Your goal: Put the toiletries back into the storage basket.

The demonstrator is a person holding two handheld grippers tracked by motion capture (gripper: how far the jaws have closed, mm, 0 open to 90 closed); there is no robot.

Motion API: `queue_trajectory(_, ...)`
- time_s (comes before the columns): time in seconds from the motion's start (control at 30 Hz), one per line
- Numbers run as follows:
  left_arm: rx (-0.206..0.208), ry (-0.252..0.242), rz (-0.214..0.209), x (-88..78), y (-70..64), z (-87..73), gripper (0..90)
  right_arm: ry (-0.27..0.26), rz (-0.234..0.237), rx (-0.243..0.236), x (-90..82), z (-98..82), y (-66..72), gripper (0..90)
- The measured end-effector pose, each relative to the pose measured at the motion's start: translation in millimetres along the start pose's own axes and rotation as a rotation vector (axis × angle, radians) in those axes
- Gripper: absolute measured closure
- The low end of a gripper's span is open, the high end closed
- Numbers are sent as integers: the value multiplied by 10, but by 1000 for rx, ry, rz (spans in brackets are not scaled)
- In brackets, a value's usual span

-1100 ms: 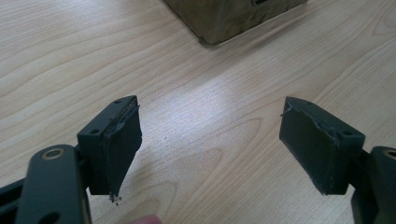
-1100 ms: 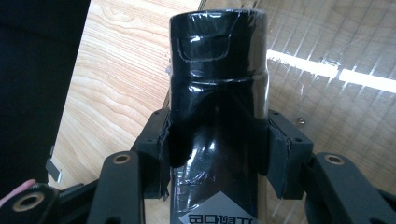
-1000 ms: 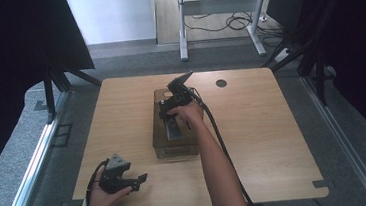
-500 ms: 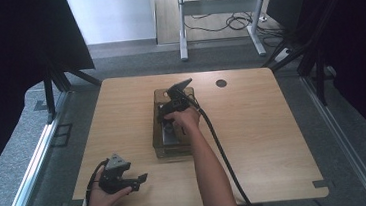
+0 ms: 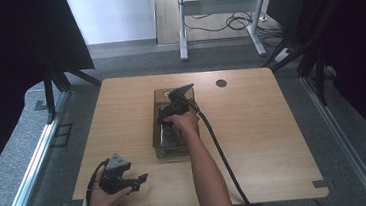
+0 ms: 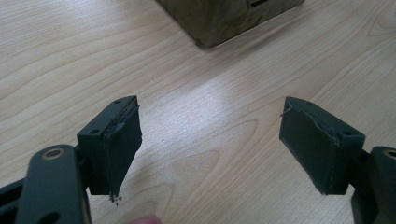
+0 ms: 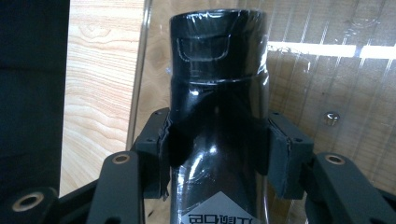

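A black bottle, glossy and wrapped in clear film, stands between the jaws of my right gripper, and both pads press on its sides. In the high view my right gripper reaches down into a clear brownish box at the table's middle, with the hand covering most of the bottle. My left gripper rests low over the table's front left, fingers pointing right. In the left gripper view its jaws stand wide apart over bare wood with nothing between them.
The wooden table has a round cable hole at the back right. A black cable trails from my right gripper to the front edge. A corner of the box lies ahead of my left gripper. Something grey lies inside the box.
My right gripper has sunk lower into the box with the bottle still gripped. The left gripper has stayed where it was.
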State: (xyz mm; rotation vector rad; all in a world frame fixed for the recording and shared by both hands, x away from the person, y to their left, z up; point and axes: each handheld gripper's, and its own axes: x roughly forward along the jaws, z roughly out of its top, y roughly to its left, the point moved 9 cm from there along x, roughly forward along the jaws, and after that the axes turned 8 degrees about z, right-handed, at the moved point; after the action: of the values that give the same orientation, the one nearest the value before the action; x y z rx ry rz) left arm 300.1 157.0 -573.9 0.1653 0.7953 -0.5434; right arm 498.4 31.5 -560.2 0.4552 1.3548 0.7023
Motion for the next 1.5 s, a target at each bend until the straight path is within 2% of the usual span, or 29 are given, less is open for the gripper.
queue_trajectory(0.5,6,6,0,10,-4,-6,212,8,-16,18,89,-27,-111,480)
queue_trajectory(1.07,6,7,1,12,-2,-8,212,5,-38,33,141,-29,-144,470)
queue_trajectory(1.27,6,7,0,11,0,-8,212,19,-74,33,163,-48,-175,451)
queue_trajectory(1.3,6,7,1,11,-1,-7,212,18,-85,33,160,-48,-185,442)
queue_trajectory(1.37,6,7,0,13,-4,-7,212,6,-68,39,145,-35,-165,433)
queue_trajectory(1.5,10,10,-1,16,-8,-8,212,-1,-88,24,86,-20,-130,426)
